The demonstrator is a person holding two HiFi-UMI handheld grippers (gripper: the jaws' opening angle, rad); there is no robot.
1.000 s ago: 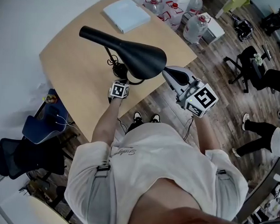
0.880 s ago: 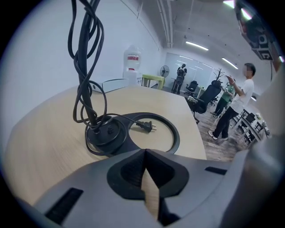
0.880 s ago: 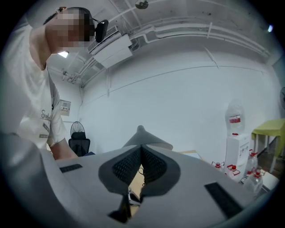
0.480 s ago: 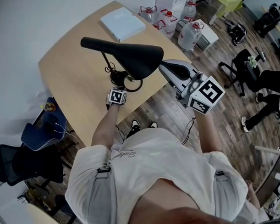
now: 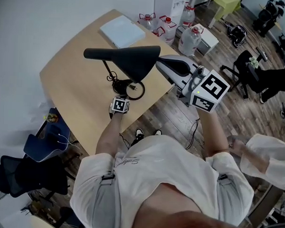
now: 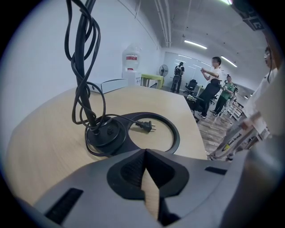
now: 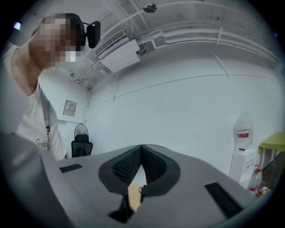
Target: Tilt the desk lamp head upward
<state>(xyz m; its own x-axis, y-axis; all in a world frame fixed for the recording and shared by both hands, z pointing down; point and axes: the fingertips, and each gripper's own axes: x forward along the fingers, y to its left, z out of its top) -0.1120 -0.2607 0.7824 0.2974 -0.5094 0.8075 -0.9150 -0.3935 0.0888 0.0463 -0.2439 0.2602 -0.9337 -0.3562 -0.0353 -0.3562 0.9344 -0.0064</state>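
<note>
While standing on a ring base (image 5: 142,90) (image 6: 172,133) near the table (image 5: 73,80) edge, shows as a black desk lamp (image 5: 117,55) with cone-shaped head (image 5: 135,58) and cord-wrapped stem (image 5: 108,68). Jaws clenched empty on left gripper (image 5: 119,97) (image 6: 144,153) by the base and right gripper (image 5: 159,64) (image 7: 141,149) at the head's wide end.

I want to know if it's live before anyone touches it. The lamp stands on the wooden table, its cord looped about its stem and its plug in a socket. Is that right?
Not quite. The plug is in no socket: the left gripper view shows it lying loose on the table, inside the ring base. The rest holds.
</note>
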